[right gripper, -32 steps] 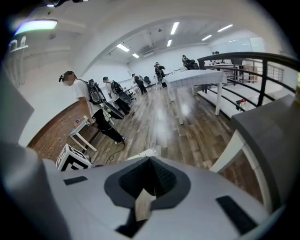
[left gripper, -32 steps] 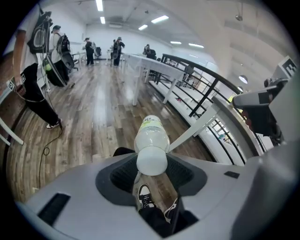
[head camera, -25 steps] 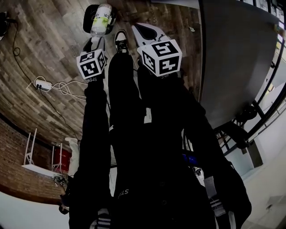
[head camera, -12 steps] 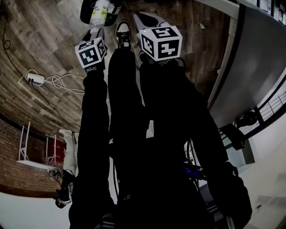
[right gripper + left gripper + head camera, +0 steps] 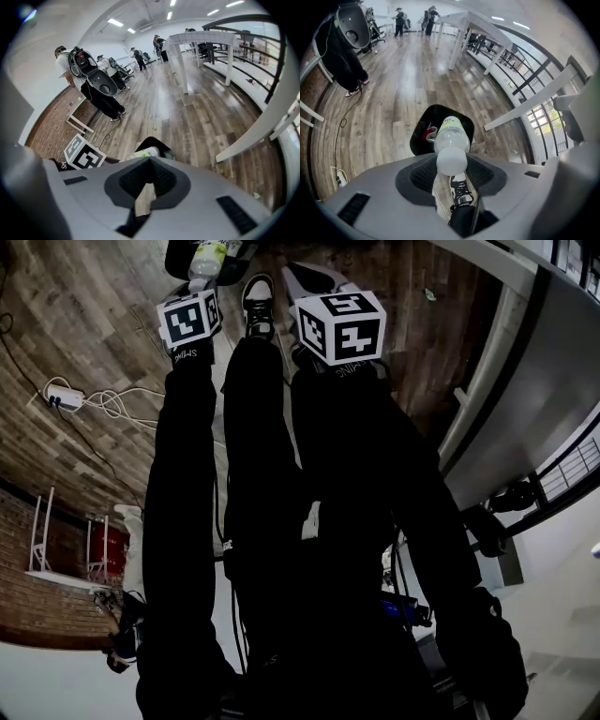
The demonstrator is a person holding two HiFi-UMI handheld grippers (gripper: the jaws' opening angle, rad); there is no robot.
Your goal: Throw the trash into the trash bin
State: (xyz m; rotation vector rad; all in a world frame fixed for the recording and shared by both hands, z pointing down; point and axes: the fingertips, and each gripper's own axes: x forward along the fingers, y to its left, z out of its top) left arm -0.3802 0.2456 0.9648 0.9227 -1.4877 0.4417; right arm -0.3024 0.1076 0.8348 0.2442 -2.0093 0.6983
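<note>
Wood-plank flooring across a wide, bright hall, with white tables far off. Left hand-held gripper point(image 5: 451, 177) clamped on the base end of a clear plastic bottle with a yellow-green label point(image 5: 451, 136), dark ribbed pads pressing either side, neck pointing away and downward. Just beyond the neck, a black trash bin with a dark liner point(image 5: 440, 110) standing on the floor, mouth open upward, something red and white point(image 5: 429, 134) already lying inside at its left. From the head view, bottle tip overlapping the bin's near rim, so probably poised over the opening rather than in it; cannot tell how high above. Right hand-held gripper point(image 5: 150, 163) drawn together, pad tips touching and nothing between them, held just right of the left one and taking no part. Black-and-white sneaker point(image 5: 256, 307) planted near the bin, between the two grippers in the head view; white power strip with a looped cable point(image 5: 62, 399) well to the left.

Step in hand, judging by this: the drop. To do it well, carry the bottle a little farther until its whole length sits over the middle of the mouth, tip the neck down, lower close to the rim, then part the jaws in one clean motion. Avoid flicking: round, light-looking, likely to bounce off the rim and roll across smooth planks. Hold the right hand-held gripper clear of the fall.
</note>
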